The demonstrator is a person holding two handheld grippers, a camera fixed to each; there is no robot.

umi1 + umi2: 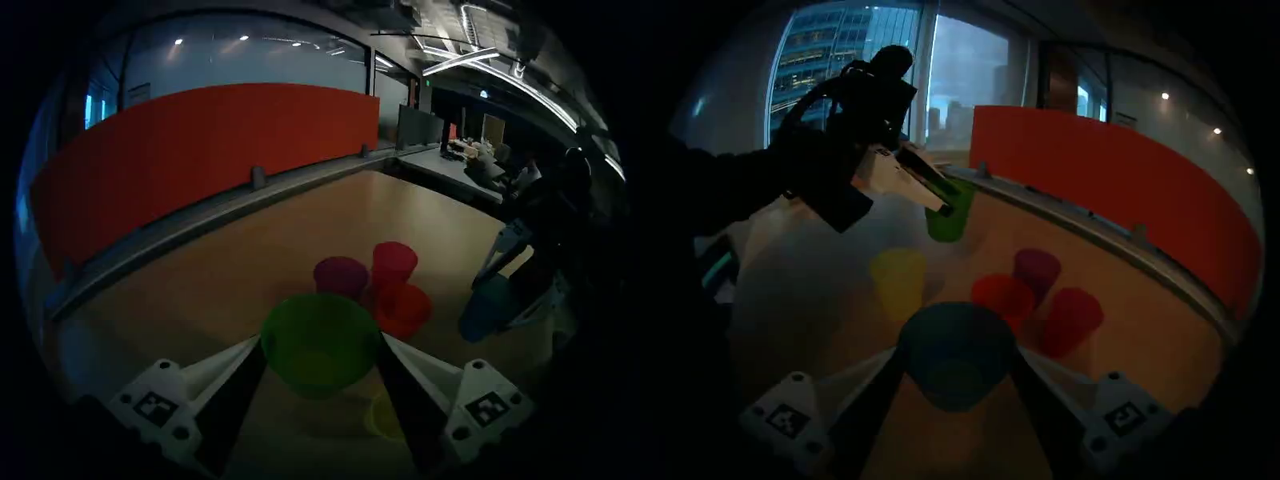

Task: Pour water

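Both cups gripped, well apart
The left gripper (320,358) clamps the green cup (320,340); the right gripper (956,362) clamps the blue cup (486,310), three o'clock from it

Surface: wooden table (320,212), light brown and smooth; a grey strip runs along one long edge; dim light, faint sheen on the top
Group of three: purple cup (341,276), dark red cup (394,264) and orange-red cup (404,310) stand close together on the tabletop; all upright, mouths up; whether they touch cannot be told
Order within the group: in the right gripper view the orange-red cup sits nearest the yellow one; purple behind it; dark red at the other side
Fourth cup: yellow cup (898,282), upright on the table, set apart from the three
Contents: cannot be told for any cup
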